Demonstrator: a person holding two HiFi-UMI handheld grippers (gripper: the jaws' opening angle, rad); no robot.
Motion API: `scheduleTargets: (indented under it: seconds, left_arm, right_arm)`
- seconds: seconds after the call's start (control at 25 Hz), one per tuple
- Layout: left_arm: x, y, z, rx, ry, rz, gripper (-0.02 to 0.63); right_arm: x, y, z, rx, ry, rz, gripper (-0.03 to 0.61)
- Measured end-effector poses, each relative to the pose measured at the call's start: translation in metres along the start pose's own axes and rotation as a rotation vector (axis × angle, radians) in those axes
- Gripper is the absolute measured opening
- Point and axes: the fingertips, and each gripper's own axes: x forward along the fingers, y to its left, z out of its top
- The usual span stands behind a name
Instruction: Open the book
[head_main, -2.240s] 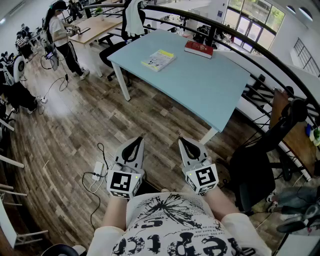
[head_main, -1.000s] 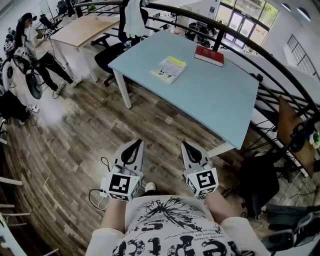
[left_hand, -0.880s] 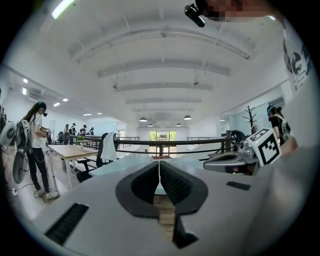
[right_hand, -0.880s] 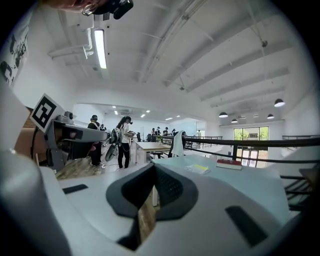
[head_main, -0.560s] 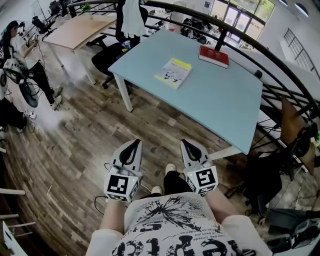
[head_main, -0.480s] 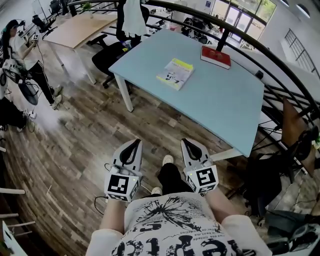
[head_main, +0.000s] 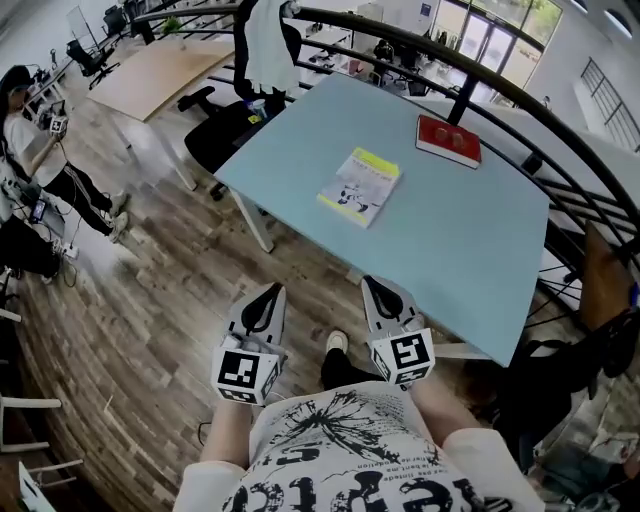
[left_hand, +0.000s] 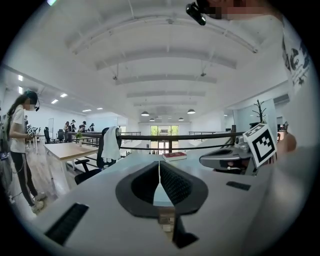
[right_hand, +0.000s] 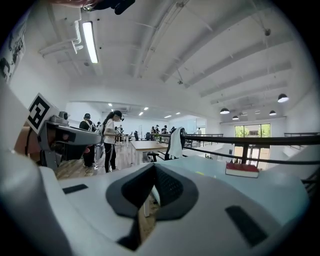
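Note:
A closed book with a yellow and white cover (head_main: 360, 187) lies on the light blue table (head_main: 470, 250), near its middle. A closed red book (head_main: 449, 141) lies by the far edge and also shows in the gripper views (left_hand: 174, 156) (right_hand: 242, 170). My left gripper (head_main: 274, 291) and right gripper (head_main: 373, 286) are held side by side over the wooden floor, just short of the table's near edge, pointing at it. Both are shut and hold nothing. The left gripper's jaws (left_hand: 159, 165) and the right gripper's jaws (right_hand: 153, 169) meet at their tips.
A black office chair draped with a white garment (head_main: 262, 50) stands at the table's far left corner. A black railing (head_main: 520, 110) runs behind the table. A wooden desk (head_main: 150, 75) and a person (head_main: 30, 140) are at the left. Another dark chair (head_main: 560, 365) sits at the right.
The person has walked toward the table, so the table and both books sit closer and lower in the head view. Both grippers came forward with the body, still shut and side by side.

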Motion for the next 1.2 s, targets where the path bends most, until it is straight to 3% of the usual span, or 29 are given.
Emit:
scheduleTargets:
  seconds: [0.28, 0.64, 0.96, 1.2]
  left_arm:
    - [0.121, 0.028, 0.021, 0.007, -0.002, -0.034, 0.021]
    - [0.214, 0.029, 0.015, 0.036, 0.041, -0.143, 0.023]
    - [0.284, 0.025, -0.004, 0.107, 0.111, -0.365, 0.023]
    - [0.324, 0.027, -0.04, 0.184, 0.226, -0.555, 0.023]
  right_arm:
    - [0.076, -0.089, 0.014, 0.002, -0.001, -0.046, 0.011]
    - [0.107, -0.157, 0.002, 0.036, 0.025, -0.156, 0.011]
    - [0.121, -0.19, -0.009, 0.093, 0.056, -0.352, 0.011]
    - [0.127, -0.198, -0.024, 0.163, 0.096, -0.533, 0.011]
